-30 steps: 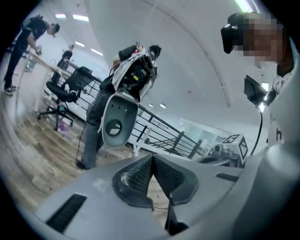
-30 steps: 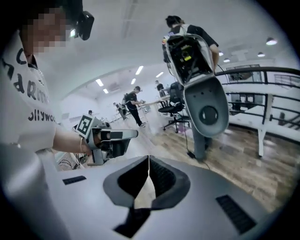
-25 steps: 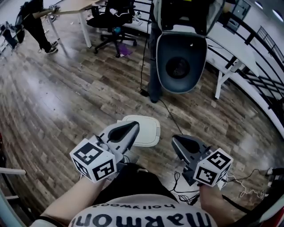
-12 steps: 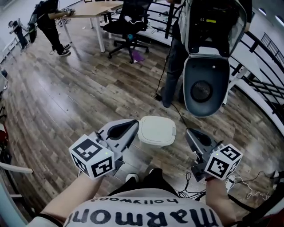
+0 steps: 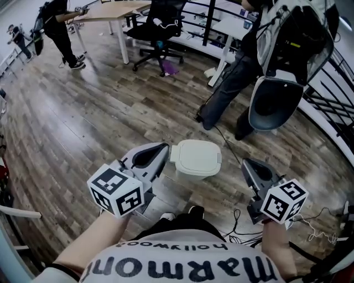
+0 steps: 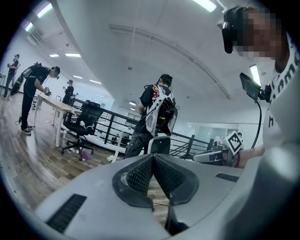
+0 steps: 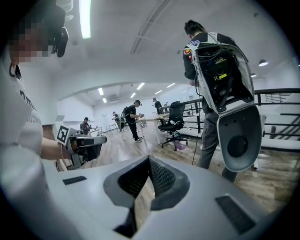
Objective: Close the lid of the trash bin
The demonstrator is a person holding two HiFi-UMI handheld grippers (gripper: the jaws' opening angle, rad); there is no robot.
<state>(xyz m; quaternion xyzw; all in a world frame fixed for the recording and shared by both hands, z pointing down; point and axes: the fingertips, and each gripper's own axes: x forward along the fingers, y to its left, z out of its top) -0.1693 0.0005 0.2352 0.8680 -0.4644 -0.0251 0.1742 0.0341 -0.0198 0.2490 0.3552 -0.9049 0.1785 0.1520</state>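
Note:
The trash bin (image 5: 196, 158) stands on the wooden floor just in front of my feet, its white lid lying flat and down on it. My left gripper (image 5: 160, 148) hovers shut right beside the bin's left edge; I cannot tell whether it touches. My right gripper (image 5: 247, 163) is shut and apart from the bin on its right. Both point away from me. In the left gripper view the left gripper (image 6: 153, 158) has its ribbed pads pressed together with nothing between them. The right gripper (image 7: 149, 160) looks the same in its own view. The bin is hidden in both gripper views.
A person wearing a large backpack rig (image 5: 279, 66) stands close behind the bin at the right. A black cable (image 5: 224, 142) runs over the floor past the bin. An office chair (image 5: 156, 27), a desk (image 5: 105, 10) and railings (image 5: 326, 94) lie further back.
The head view has swung, so the bin now sits midway between my grippers. The person with the backpack rig has stepped to the right. Both grippers stay shut and the lid stays down.

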